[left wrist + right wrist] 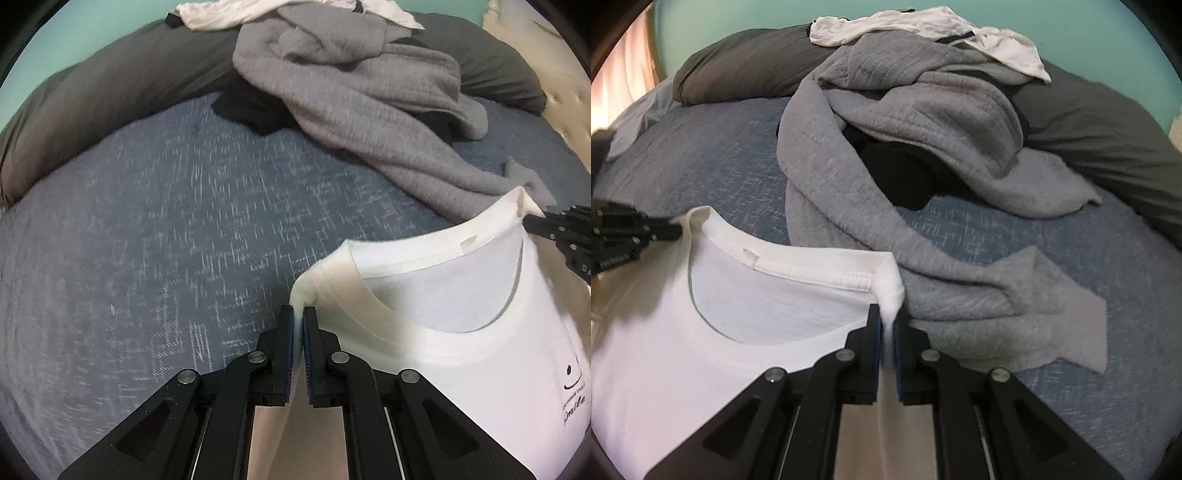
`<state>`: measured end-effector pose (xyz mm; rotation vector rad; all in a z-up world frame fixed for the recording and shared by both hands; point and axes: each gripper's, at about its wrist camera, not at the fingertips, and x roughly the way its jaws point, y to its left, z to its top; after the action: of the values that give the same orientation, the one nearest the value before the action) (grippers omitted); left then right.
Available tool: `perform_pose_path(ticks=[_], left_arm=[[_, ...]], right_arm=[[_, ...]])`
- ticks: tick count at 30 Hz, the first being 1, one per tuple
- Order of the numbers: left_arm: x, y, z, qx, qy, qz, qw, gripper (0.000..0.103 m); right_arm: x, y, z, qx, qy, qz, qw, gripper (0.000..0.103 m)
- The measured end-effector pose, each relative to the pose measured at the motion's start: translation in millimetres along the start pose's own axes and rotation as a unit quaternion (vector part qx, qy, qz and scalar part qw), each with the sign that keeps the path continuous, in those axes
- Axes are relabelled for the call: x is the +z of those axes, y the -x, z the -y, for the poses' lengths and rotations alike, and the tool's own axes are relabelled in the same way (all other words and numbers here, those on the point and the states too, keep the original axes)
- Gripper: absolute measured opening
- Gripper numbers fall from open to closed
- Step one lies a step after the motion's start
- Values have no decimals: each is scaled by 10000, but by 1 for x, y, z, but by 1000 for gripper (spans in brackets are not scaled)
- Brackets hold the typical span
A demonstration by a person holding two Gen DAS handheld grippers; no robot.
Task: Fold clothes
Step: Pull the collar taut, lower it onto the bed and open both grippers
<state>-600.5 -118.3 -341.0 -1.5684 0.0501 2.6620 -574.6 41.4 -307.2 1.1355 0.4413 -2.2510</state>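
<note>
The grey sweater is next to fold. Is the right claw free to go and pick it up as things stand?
Probably not yet: the right claw is shut on the white T-shirt at its shoulder. The grey sweater lies close beside it, nothing between.

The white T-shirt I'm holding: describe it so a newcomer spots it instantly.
On the blue bed, nearest the cameras, the white T-shirt hangs by its shoulders between the left gripper and right gripper. Unlike the rumpled white garment atop the grey pile, it bears black print.
</note>
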Motion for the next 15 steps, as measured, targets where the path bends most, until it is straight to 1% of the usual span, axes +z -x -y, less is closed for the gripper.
perform_pose_path(ticks=[1,2,3,4,5,8,11,13,15], left_arm=[[0,2,-3,-103,90,25,9999,7],[0,5,-7,-205,179,49,9996,8],[0,10,-10,-267,256,90,9993,10],[0,16,-14,-312,328,138,9989,11],[-1,24,-19,-230,554,312,9977,12],[-10,54,-33,-219,795,580,9949,12],[-28,77,-45,-331,972,679,9924,13],[-44,91,-49,-391,1054,650,9915,13],[-68,108,-48,-476,1059,653,9911,13]], right_arm=[[0,3,3,81,-105,38,9999,12],[0,6,7,171,-229,95,9995,27],[0,12,12,269,-374,181,9988,46],[0,20,19,377,-544,300,9974,53],[0,28,25,469,-687,425,9956,59],[-6,55,45,495,-1042,716,9907,59],[-20,79,63,447,-1268,744,9881,59],[-34,97,74,381,-1320,735,9878,59],[-52,114,83,390,-1345,693,9877,59]])
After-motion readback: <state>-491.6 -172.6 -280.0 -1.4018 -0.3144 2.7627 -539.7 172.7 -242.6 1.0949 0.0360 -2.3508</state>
